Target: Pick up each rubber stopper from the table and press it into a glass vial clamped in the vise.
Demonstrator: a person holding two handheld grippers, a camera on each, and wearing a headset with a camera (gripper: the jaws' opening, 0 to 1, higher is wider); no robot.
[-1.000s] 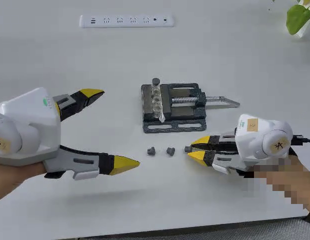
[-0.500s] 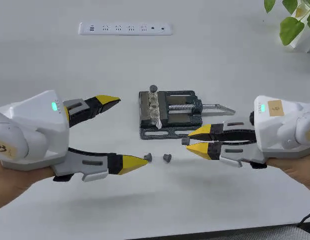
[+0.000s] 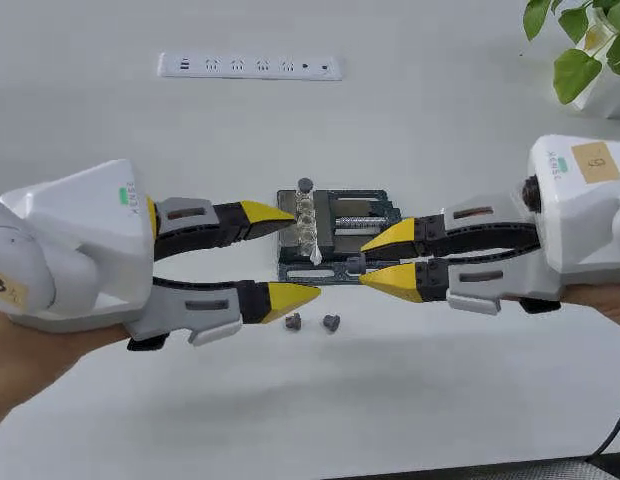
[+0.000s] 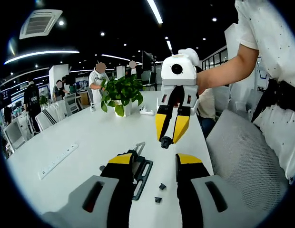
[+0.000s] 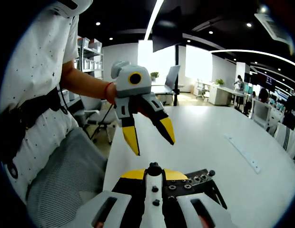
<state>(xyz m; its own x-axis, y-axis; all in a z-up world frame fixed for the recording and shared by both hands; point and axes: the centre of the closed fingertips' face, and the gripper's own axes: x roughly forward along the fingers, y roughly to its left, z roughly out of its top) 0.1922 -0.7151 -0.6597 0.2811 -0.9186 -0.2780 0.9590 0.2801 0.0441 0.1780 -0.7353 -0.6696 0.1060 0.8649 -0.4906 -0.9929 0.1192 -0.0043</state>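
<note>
A white surface (image 3: 460, 400) is seen under everything, with a power strip (image 3: 250, 66) at its far edge. Above it the left tongs (image 3: 305, 252) are held spread wide with nothing between them, their tips near the vise's left side. The right tongs (image 3: 361, 263) are drawn narrow and are clamped on a rubber stopper (image 5: 153, 168), which is gripped at the very tips and held off the surface, just in front of the vise (image 3: 365, 215).

In the vise a row of glass vials (image 3: 309, 228) is clamped; a dark cap (image 3: 305, 185) is seen at the row's far end, so one vial is judged already closed. Whether the nearer mouths are open cannot be made out. Two loose stoppers (image 3: 293, 322) lie side by side on the surface just in front of the vise, apart from both tongs.

The carry to a vial mouth is judged to be the step in hand. Since the stopper is pinched only by the tips, it could be squeezed out sideways when pressed down. If it is brought in tilted, it could be jammed at the rim and the glass loaded sideways, so that a vial is cracked or shifted in the clamp. The wide left tongs could also be knocked against the row, or the loose stoppers swept away by the lower jaw, if lowered carelessly.
</note>
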